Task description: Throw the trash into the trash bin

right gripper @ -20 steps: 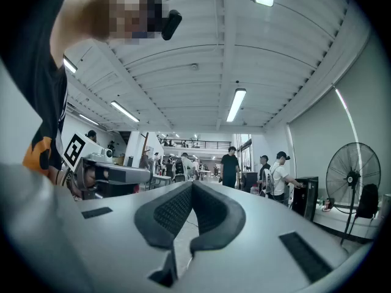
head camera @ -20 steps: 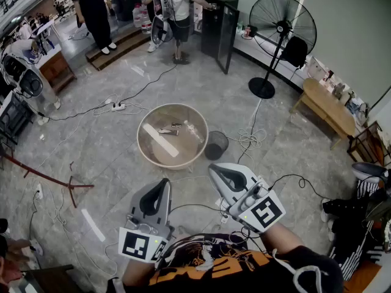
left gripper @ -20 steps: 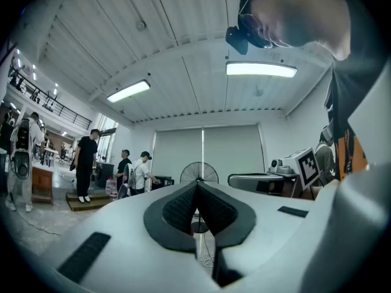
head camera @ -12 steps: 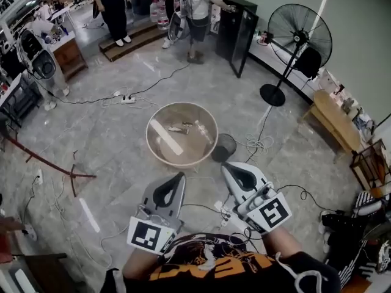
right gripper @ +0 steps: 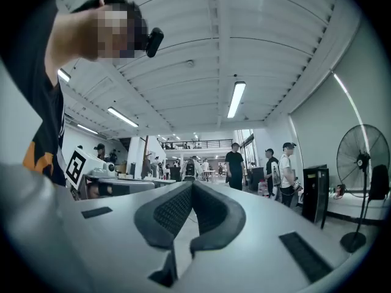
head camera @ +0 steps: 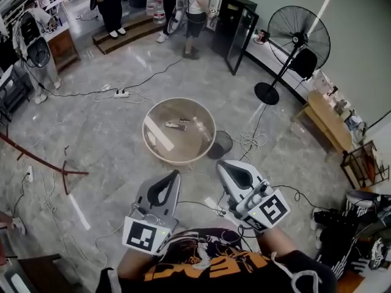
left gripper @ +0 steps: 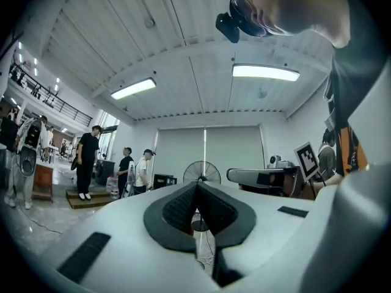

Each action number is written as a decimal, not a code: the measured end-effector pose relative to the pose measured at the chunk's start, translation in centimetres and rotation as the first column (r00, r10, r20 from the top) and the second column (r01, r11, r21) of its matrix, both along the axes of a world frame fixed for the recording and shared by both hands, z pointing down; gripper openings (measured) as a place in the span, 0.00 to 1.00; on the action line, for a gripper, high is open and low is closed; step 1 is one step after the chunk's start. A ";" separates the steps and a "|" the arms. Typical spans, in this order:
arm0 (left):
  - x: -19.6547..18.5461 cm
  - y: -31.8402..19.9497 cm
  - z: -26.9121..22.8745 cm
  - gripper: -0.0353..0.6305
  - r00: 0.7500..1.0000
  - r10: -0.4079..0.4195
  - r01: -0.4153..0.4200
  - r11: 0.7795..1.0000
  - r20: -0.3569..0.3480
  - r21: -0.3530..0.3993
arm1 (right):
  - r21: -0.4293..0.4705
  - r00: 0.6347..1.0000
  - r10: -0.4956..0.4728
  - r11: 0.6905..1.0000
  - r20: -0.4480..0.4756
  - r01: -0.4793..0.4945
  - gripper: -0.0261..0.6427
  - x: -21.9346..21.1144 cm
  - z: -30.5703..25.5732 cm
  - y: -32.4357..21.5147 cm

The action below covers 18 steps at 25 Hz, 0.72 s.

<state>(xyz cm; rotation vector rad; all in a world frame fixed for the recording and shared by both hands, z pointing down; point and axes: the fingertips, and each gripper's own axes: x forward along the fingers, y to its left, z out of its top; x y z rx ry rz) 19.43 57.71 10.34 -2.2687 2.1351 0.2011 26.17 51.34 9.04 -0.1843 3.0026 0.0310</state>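
Observation:
A round wooden table [head camera: 153, 154] stands a few steps ahead on the grey floor. On it lie a small dark piece of trash [head camera: 177, 125], a clear wrapper [head camera: 201, 128] and a pale flat strip [head camera: 160, 141]. A black mesh trash bin [head camera: 220, 144] stands against the table's right side. My left gripper [head camera: 175, 173] and right gripper [head camera: 221, 163] are held close to my body, well short of the table. In the left gripper view the left gripper [left gripper: 197, 188] is shut with nothing in it. The right gripper [right gripper: 191, 185] is shut and empty too.
Cables [head camera: 247, 140] and a power strip [head camera: 121, 93] lie on the floor around the table. A standing fan [head camera: 293, 38], a black cabinet [head camera: 239, 23] and a wooden bench [head camera: 327, 116] are to the right. Several people [head camera: 197, 5] stand at the back. A red-legged stand [head camera: 36, 159] is left.
The head view has swung a little, so the table and bin sit slightly higher in the picture. Both grippers stay shut and close to my body.

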 end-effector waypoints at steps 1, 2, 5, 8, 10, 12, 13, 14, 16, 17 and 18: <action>-0.9 0.4 0.2 0.09 1.000 0.001 -0.001 1.000 -0.005 0.002 | -0.002 1.000 -0.009 1.000 0.000 0.009 0.06 -0.7 0.2 0.4; -1.8 0.7 0.5 0.09 1.000 0.001 -0.001 1.000 -0.005 0.002 | 0.002 1.000 -0.011 1.000 -0.001 0.011 0.06 -1.6 0.2 0.8; -4.8 1.0 1.3 0.09 1.000 -0.012 0.012 1.000 -0.012 -0.017 | 0.012 1.000 0.008 1.000 -0.023 -0.007 0.06 -4.3 0.3 1.3; -6.3 0.2 1.5 0.09 0.999 -0.012 0.011 1.000 -0.031 -0.029 | 0.003 0.999 0.014 1.000 -0.047 -0.014 0.06 -6.0 0.4 0.5; -6.6 -1.1 1.6 0.09 1.000 0.000 0.000 1.000 -0.026 -0.027 | 0.005 0.998 0.022 1.000 -0.055 -0.021 0.06 -6.5 0.6 -0.9; -7.1 -2.9 1.8 0.09 1.000 0.008 -0.008 0.999 -0.019 -0.031 | -0.004 0.998 0.030 1.000 -0.052 -0.030 0.06 -7.0 0.9 -2.6; -7.4 -3.8 2.0 0.09 1.000 0.012 -0.013 0.999 -0.019 -0.036 | -0.011 0.998 0.033 0.999 -0.050 -0.033 0.06 -7.3 1.2 -3.5; -7.8 -4.8 2.1 0.09 1.000 0.017 -0.017 0.999 -0.017 -0.042 | -0.021 0.998 0.034 0.999 -0.048 -0.035 0.06 -7.6 1.6 -4.4; -8.4 -7.3 2.0 0.09 1.000 0.020 -0.020 0.998 0.001 -0.053 | -0.042 0.999 0.032 0.999 -0.041 -0.034 0.06 -8.2 2.3 -7.0; -8.5 -9.0 1.6 0.09 1.000 0.017 -0.017 0.998 0.015 -0.059 | -0.052 0.999 0.030 0.998 -0.036 -0.032 0.06 -8.3 2.3 -8.7; -8.4 -10.8 1.2 0.09 0.999 0.014 -0.012 0.998 0.028 -0.065 | -0.060 0.999 0.026 0.998 -0.028 -0.028 0.06 -8.4 2.1 -10.6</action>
